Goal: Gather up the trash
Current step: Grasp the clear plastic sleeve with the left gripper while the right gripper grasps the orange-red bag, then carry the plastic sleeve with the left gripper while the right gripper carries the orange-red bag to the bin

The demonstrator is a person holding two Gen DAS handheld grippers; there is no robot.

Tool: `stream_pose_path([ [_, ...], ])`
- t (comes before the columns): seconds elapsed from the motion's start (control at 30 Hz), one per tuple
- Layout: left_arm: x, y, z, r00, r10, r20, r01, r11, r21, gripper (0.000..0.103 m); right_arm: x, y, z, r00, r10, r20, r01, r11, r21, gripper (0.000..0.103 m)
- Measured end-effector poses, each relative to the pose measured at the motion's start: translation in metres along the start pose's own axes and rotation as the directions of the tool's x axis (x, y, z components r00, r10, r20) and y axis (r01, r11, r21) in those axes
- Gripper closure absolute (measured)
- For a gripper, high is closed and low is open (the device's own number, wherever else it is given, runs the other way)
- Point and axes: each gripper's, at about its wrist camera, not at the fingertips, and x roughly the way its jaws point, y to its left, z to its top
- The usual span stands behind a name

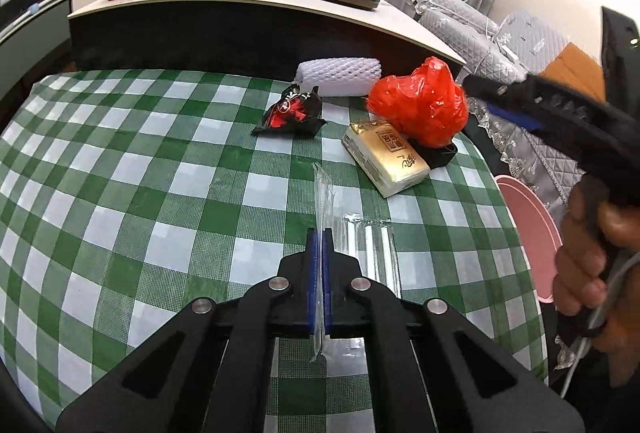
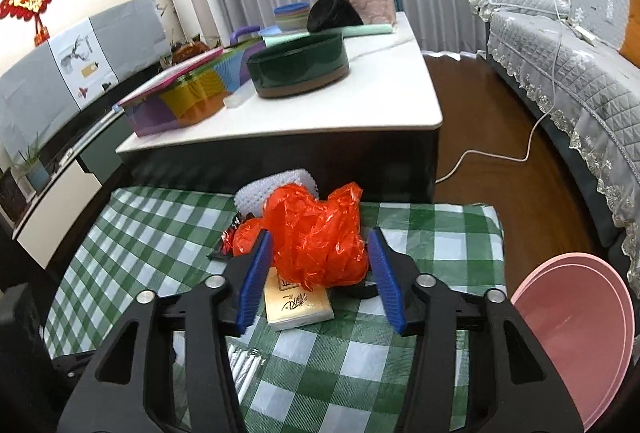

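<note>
Clear wrapper (image 1: 322,217) pinched upright in left gripper (image 1: 320,233) jaws, right gripper (image 2: 320,245) jaws spread, flanking red bag (image 2: 320,233).

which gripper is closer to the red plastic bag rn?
Right. The right gripper has its open fingers on either side of the red plastic bag. The left gripper is farther back over the tablecloth, shut on a clear wrapper.

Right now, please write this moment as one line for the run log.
left hand-held gripper: shut on clear wrapper | right hand-held gripper: open around red plastic bag | pink bin: beside table
</note>
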Motion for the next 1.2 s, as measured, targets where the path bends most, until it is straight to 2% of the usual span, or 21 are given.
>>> stream_pose_path([
  [0.23, -0.001, -0.002, 0.003, 1.0, -0.019, 0.001, 0.019, 1.0, -0.006, 0.101, 0.019, -0.005, -0.005, 0.999, 0.003, -0.046, -0.003, 1.0, 0.006, 0.079],
  [0.5, -0.001, -0.004, 0.005, 1.0, -0.017, 0.006, 0.017, 1.0, 0.004, 0.101, 0.014, -0.006, -0.006, 0.999, 0.019, -0.037, -0.02, 1.0, -0.013, 0.096],
  [1.2, -0.021, -0.033, 0.007, 0.994, 0.014, 0.11, -0.025, 0.995, 0.097, 0.101, -0.057, -0.025, -0.016, 0.998, -0.003, 0.067, 0.005, 0.999, -0.034, 0.099],
])
